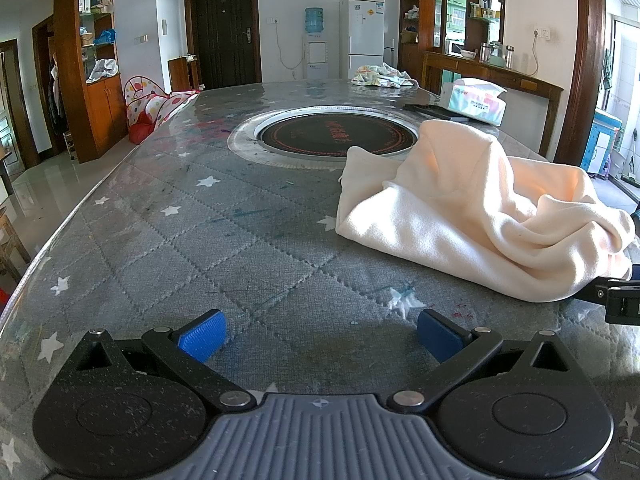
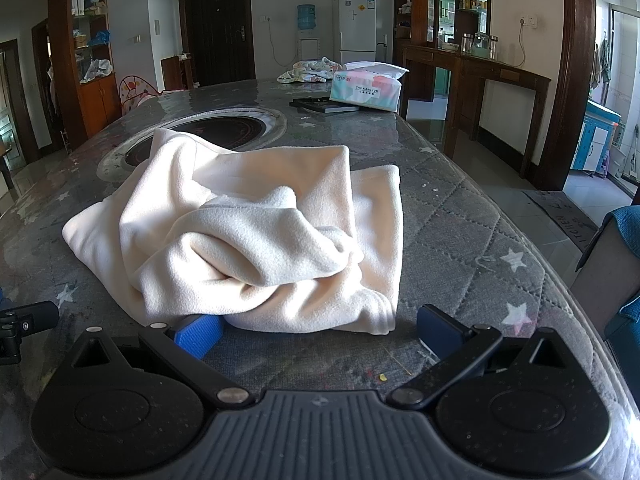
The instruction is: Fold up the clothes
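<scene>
A cream garment (image 2: pixel 248 236) lies crumpled on the desk (image 2: pixel 460 232) — soft fleece, bunched into thick rolls at its near middle, with flatter layers spread left and right. Its far edge overlaps the round inset — its near hem touches the desk.

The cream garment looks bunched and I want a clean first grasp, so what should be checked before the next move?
1. Left gripper open, nothing held: ok.
2. Right gripper open, nothing held: ok.
3. Cream garment lying flat: not ok, crumpled in a heap.
4. Garment edge near the right gripper: ok, its near hem lies just ahead.
5. Left gripper facing the garment: not ok, the cloth lies off to its right.
6. Tissue box clear of the garment: ok, it stands apart at the table's far end.
</scene>
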The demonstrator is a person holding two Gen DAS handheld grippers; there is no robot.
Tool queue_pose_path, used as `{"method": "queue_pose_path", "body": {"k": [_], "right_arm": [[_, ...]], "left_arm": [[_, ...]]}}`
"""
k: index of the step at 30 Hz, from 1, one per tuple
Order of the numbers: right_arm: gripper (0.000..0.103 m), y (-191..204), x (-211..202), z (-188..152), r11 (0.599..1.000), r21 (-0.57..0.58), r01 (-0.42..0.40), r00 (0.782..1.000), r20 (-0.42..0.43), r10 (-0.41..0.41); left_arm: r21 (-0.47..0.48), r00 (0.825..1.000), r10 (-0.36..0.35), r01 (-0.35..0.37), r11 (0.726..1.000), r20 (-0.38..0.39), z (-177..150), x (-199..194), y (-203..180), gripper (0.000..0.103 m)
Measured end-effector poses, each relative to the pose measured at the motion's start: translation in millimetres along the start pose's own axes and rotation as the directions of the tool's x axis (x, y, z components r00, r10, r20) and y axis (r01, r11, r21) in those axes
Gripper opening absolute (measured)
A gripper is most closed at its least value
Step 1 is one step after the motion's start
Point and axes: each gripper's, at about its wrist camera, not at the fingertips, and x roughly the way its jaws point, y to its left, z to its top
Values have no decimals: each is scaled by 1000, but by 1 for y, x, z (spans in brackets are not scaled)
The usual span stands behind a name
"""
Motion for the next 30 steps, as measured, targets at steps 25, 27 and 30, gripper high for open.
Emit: {"method": "queue_pose_path", "body": {"k": [25, 27, 30], "right_arm": [[103, 0, -27, -11, 997, -10, -76, 997, 4, 76], [103, 1, -31, -12, 996, -12, -84, 996, 7, 84], [103, 1, -36, -14, 995, -14, -95, 995, 12, 95]], "left_arm": [[-24, 998, 32, -33, 999, -47, -6, -17, -9, 103], [-28, 998, 35, -37, 999, -52, -8, -19, -10, 103], [-33, 998, 38, -40, 999, -55, -10, -22, -10, 103]]}}
